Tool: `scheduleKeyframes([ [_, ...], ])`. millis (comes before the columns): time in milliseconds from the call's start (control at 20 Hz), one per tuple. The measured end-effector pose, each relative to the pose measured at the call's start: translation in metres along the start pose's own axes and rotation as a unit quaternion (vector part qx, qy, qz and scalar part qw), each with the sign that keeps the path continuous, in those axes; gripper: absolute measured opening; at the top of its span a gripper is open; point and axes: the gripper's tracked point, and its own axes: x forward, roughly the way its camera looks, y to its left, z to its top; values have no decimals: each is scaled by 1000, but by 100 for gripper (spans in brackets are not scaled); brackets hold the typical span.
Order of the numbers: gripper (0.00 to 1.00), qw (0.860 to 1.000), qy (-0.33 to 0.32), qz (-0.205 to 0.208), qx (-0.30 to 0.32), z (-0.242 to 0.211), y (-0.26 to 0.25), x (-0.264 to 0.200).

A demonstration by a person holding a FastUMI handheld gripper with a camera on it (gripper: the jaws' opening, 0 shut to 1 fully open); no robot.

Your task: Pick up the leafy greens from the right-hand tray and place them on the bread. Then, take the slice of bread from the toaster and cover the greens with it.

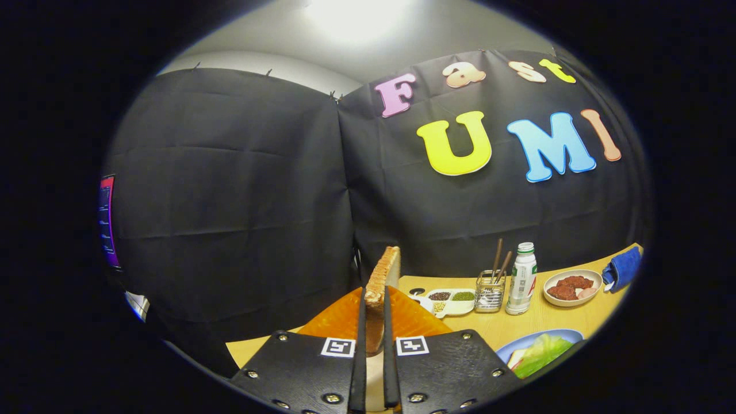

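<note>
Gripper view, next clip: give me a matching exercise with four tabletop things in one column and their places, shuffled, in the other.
Things:
1. toasted slice of bread
2. light green leafy greens
3. white plastic bottle with green cap
4. folded blue cloth

Places:
A. next to the clear holder with brown sticks
B. on the blue plate
C. beside the white bowl of reddish food
D. held upright between the fingers of the gripper

Pairs: 1-D, 2-B, 3-A, 4-C
</note>
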Motion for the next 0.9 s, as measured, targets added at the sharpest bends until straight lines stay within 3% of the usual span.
scheduleKeyframes([
  [250,12,1000,-26,-6,6,33,-13,-24],
  [550,12,999,-29,-26,7,40,-39,-41],
  [900,11,996,-15,-87,-32,36,-106,-72],
])
